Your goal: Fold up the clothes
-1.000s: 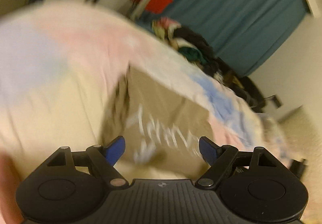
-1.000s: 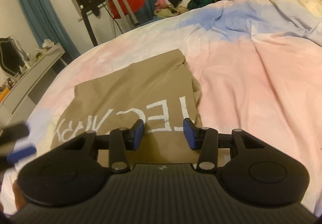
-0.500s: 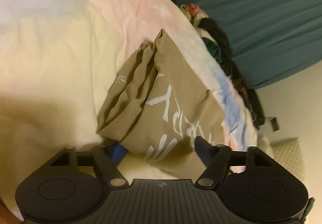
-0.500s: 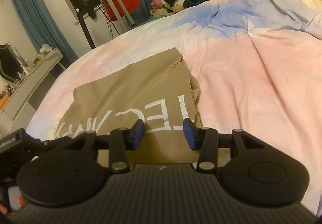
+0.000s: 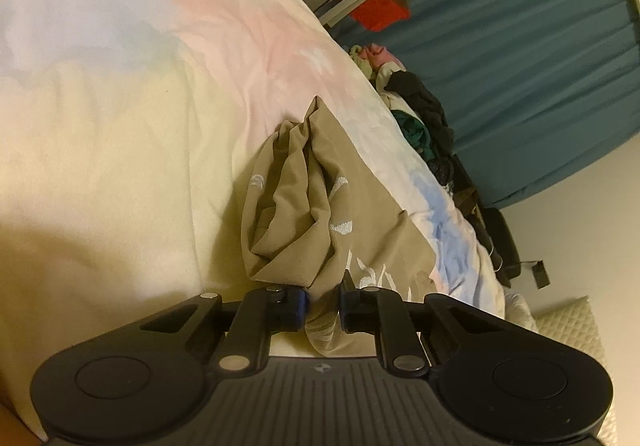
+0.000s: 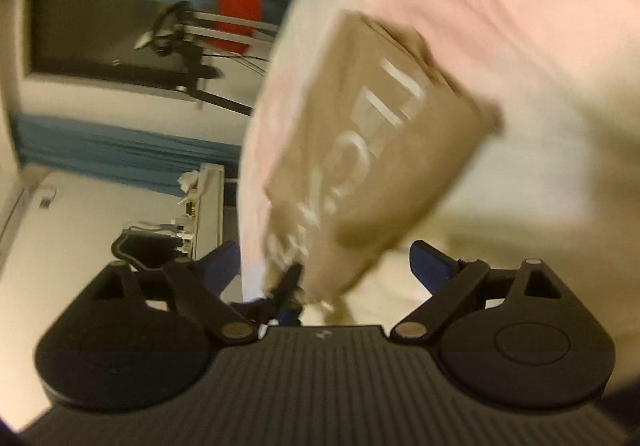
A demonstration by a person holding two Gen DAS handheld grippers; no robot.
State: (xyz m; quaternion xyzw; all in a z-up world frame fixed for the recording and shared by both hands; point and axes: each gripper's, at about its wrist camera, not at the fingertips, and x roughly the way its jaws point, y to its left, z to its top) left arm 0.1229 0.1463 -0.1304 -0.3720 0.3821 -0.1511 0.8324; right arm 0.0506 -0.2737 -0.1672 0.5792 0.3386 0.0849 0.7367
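Fabric of tan shirt (image 5: 320, 205) bunches between left gripper (image 5: 323, 306) fingers.

The left wrist camera sits just behind the left gripper (image 5: 323, 305) and looks low along the bed (image 5: 120, 125) toward the teal curtain (image 5: 540, 65), very near the tan shirt (image 5: 320, 205). The right wrist camera, rolled sideways and blurred, faces the same shirt (image 6: 372, 149), bed (image 6: 540, 25) and curtain (image 6: 120, 161).
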